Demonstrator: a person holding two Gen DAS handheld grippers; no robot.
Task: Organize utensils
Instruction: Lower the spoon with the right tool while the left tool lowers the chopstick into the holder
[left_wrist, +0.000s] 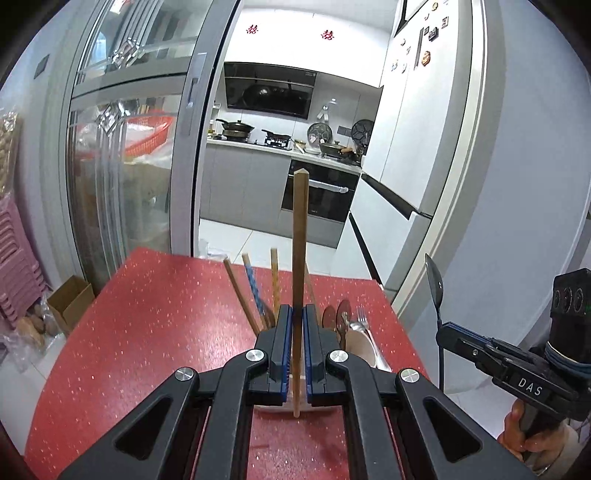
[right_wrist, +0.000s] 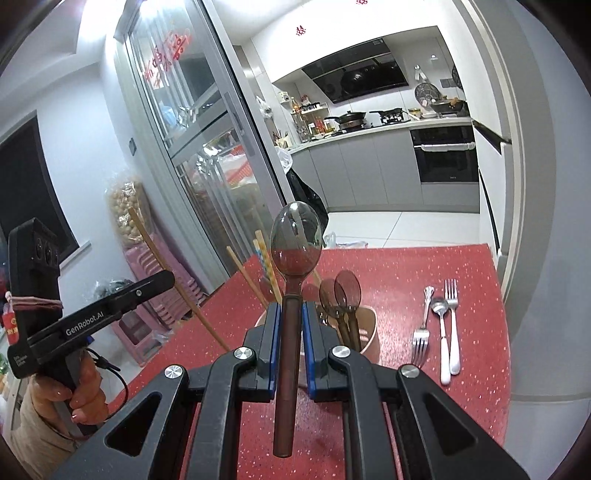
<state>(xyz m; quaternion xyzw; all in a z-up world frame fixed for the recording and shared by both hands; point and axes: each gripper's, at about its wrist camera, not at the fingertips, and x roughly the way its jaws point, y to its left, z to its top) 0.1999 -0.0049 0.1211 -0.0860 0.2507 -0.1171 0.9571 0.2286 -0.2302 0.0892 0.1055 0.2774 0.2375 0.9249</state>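
Note:
My left gripper (left_wrist: 298, 314) is shut on a wooden chopstick (left_wrist: 300, 236), held upright above the red table (left_wrist: 147, 317). My right gripper (right_wrist: 290, 314) is shut on a translucent brown spoon (right_wrist: 295, 243), bowl up. Right behind both grippers stands a beige utensil holder (right_wrist: 367, 332) with several chopsticks (left_wrist: 255, 288) and two brown spoons (right_wrist: 341, 291) in it. The right gripper with its spoon also shows at the right edge of the left wrist view (left_wrist: 439, 325). The left gripper with its chopstick shows at the left of the right wrist view (right_wrist: 162, 280).
Two forks (right_wrist: 452, 321) and a steel spoon (right_wrist: 441, 332) lie on the table right of the holder. A glass sliding door (left_wrist: 122, 147) stands to the left. The kitchen lies beyond the table's far edge. A cardboard box (left_wrist: 72, 299) and pink stools (left_wrist: 18, 266) sit on the floor.

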